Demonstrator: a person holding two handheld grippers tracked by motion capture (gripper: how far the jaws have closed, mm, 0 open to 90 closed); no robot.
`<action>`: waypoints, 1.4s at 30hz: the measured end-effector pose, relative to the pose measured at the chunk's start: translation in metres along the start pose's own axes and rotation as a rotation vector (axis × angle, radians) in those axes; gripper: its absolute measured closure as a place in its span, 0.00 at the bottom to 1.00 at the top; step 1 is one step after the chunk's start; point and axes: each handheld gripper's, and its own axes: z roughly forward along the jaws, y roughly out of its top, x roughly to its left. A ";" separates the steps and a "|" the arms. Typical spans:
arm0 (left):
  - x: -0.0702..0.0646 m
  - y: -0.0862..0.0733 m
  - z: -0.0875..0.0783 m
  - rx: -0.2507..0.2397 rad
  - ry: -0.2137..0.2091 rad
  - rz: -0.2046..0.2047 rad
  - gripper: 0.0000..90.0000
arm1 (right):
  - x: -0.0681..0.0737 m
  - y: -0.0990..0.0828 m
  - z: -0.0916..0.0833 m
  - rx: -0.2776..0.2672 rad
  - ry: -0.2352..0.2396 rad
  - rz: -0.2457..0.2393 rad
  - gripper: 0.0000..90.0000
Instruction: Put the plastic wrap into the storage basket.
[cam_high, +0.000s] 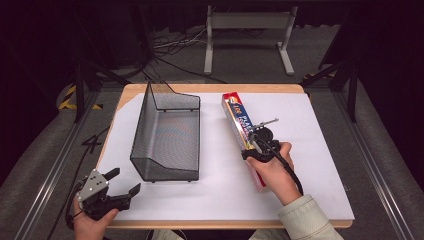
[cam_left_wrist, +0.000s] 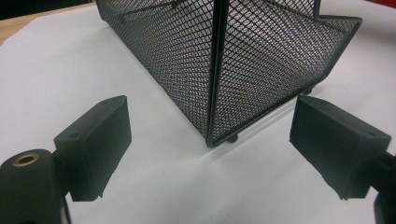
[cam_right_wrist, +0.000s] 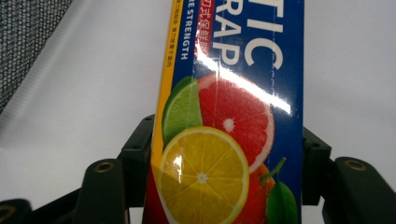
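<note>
Right gripper (cam_high: 259, 146) is down on the plastic wrap box (cam_high: 241, 125), jaws clamped against its two long sides at about the middle of its length. The right gripper view has the box (cam_right_wrist: 233, 116) running straight up between the jaws, fruit print facing the camera. The box lies flat on the white sheet (cam_high: 310, 150), to the right of the black mesh basket (cam_high: 167, 135) and well apart from it. Left gripper (cam_high: 125, 184) hangs with jaws spread wide, empty, just off the basket's near left corner (cam_left_wrist: 212, 135).

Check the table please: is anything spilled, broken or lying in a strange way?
Nothing stands out. The mesh basket stands upright and empty on the white sheet. The plastic wrap box lies flat and intact, with the right tongs closed around it. The left tongs are open.
</note>
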 end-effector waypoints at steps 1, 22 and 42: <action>0.000 0.000 0.000 0.001 -0.001 0.000 0.15 | 0.001 0.001 -0.002 -0.004 0.002 -0.003 0.45; 0.001 -0.001 -0.001 0.003 0.004 -0.005 0.15 | 0.030 0.028 -0.028 -0.066 0.050 -0.071 0.45; 0.003 -0.002 -0.003 -0.006 0.002 -0.011 0.15 | 0.083 0.057 -0.031 -0.073 0.087 -0.200 0.47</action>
